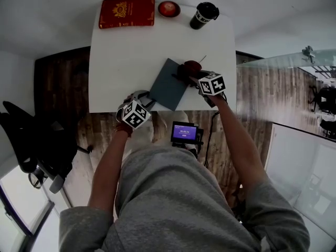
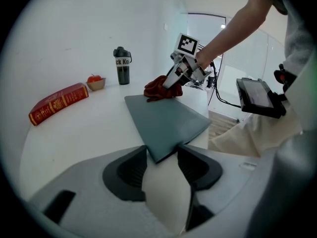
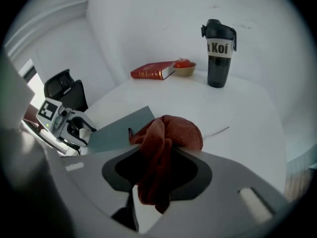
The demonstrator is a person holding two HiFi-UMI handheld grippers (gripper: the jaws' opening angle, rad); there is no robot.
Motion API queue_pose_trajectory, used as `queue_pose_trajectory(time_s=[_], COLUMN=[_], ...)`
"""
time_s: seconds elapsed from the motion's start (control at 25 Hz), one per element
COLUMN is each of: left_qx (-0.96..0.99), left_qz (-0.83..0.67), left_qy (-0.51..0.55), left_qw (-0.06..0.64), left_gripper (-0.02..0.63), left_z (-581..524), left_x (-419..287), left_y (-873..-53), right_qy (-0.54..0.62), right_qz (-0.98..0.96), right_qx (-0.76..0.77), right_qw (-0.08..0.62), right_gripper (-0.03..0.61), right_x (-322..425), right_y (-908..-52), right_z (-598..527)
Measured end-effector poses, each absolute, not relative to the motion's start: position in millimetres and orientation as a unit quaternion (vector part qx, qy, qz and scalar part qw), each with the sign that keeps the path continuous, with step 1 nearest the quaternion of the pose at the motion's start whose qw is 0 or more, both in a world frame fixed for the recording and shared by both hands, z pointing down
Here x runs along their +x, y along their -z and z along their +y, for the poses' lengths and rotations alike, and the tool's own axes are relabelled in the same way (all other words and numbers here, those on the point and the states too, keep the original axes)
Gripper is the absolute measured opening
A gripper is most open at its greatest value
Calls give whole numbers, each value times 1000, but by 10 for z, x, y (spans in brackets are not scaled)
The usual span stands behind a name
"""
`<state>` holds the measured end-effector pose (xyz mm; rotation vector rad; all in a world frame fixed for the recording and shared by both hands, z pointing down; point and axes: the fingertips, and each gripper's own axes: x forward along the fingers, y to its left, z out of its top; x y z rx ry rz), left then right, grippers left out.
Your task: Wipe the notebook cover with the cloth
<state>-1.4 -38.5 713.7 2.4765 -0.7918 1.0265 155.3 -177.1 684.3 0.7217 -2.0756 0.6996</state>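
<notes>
Right gripper (image 1: 190,75) closed narrow on the bunched cloth (image 1: 192,67), folds squeezed between the jaws and hanging below them. Cloth resting at the far corner of the notebook (image 1: 169,84), partly on the cover, partly on the table (image 1: 126,51).

In head view, notebook lying flat near the front table edge, long axis running from 7 to 1 o'clock. Cloth at the 1 o'clock end; bare cover stretching away from the right gripper toward 7 o'clock.

Left gripper (image 1: 149,101) at the 7 o'clock end, jaws closed against the near corner of the notebook, apparently pinning it.

Right gripper plainly the nearer one for the wipe. Likely stroke: a pull along the long axis toward 7 o'clock, down to the left gripper, cloth kept flat on the cover.
</notes>
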Motion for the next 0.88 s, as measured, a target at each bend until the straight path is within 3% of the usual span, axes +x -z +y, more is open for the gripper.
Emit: queue_pose_trajectory(time_s=[0.56,0.88], left_qx=[871,870], left_qz=[-286,-288], left_qy=[-362,-363], left_qw=[169,166], left_gripper=[195,198], left_z=[-397,-399], left_x=[-17,-19], left_y=[-7136,-7147], right_qy=[-263,-263], right_qz=[-791,-798], right_qx=[243,219], right_qw=[496,497], right_gripper=[135,127], right_x=[1445,1305], right_y=[-6934,-6926], right_z=[-1675,-1450])
